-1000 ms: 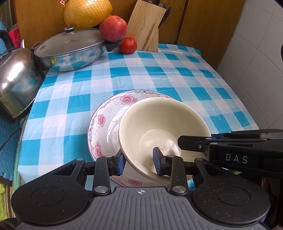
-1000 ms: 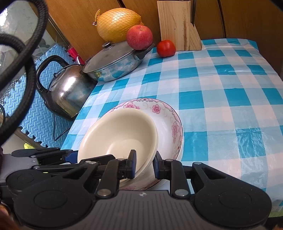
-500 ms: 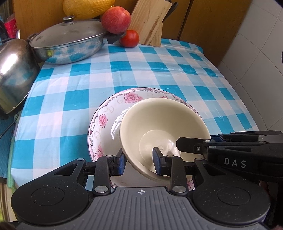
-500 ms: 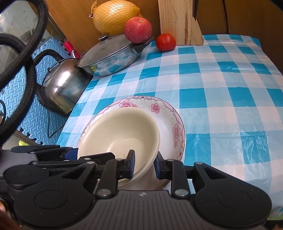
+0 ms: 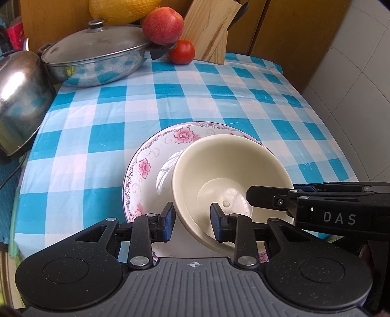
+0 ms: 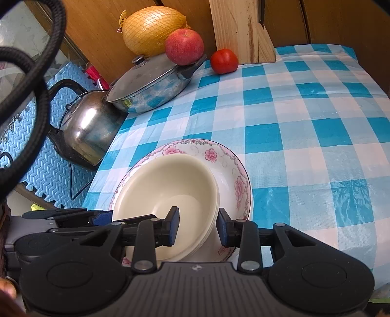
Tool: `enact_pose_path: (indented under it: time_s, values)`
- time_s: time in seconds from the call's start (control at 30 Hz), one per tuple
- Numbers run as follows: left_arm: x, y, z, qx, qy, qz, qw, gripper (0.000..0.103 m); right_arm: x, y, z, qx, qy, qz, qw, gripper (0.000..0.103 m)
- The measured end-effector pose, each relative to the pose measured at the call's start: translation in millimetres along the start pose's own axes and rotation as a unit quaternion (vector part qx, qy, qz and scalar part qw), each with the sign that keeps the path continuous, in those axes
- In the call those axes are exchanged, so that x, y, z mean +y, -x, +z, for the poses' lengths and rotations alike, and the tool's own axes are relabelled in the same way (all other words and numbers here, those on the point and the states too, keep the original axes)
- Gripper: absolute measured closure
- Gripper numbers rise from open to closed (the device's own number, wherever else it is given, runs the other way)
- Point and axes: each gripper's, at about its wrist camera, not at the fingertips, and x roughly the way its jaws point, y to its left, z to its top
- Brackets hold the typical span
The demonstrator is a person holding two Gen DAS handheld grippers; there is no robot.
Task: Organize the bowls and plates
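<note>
A stack of cream bowls (image 5: 231,170) (image 6: 168,192) leans tilted inside a wide floral plate (image 5: 156,156) (image 6: 234,170) near the table's front edge. My left gripper (image 5: 192,217) is shut on the stack's near rim, one pad outside the wall and one inside. In the right wrist view it (image 6: 97,217) shows at the stack's left rim. My right gripper (image 6: 197,224) straddles the opposite rim. Its jaws are opening, the rim still lies between them, and the pads no longer press on it. Its fingers (image 5: 268,197) reach over the bowls from the right.
On the blue checked cloth (image 5: 219,102) at the back stand a lidded steel pan (image 5: 95,56) with an apple (image 5: 162,22) on its handle, a tomato (image 5: 181,52) and a wooden knife block (image 5: 207,29). A steel kettle (image 6: 90,126) sits off the table's left edge.
The right gripper's jaws have spread apart from the cream bowls' rim. The left gripper keeps its hold, and the bowls and the plate stay where they were.
</note>
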Motion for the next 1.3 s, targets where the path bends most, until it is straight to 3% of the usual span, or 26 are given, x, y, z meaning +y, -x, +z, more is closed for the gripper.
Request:
enact_pose_path:
  time_s: [0.3, 0.57, 0.83, 0.97, 1.3]
  values:
    - [7.6, 14.7, -4.1, -0.03, 0.022, 0.019, 0.9991, 0.058, 8.6, 26.6, -8.5, -0.061, 0.017, -0.021, 0.998, 0.066]
    - [11.2, 46.8, -21.9, -0.073, 0.03, 0.05, 0.9956, 0.029, 21.4, 47.4, -37.0, -0.102, 0.037, -0.022, 0.994, 0.059]
    - [3.2, 68.7, -50.2, -0.104, 0.031, 0.067, 0.9918, 0.017, 28.8, 61.3, -65.8, -0.135, 0.056, -0.036, 0.989, 0.057]
    - [-1.4, 68.0, -61.8, -0.112, 0.031, 0.074, 0.9905, 0.017, 24.1, 64.7, -73.4, -0.141, 0.046, -0.044, 0.988, 0.048]
    - [-5.3, 53.1, -78.1, -0.09, 0.049, 0.063, 0.9927, 0.016, 19.6, 63.7, -95.3, -0.13, 0.05, -0.063, 0.988, 0.046]
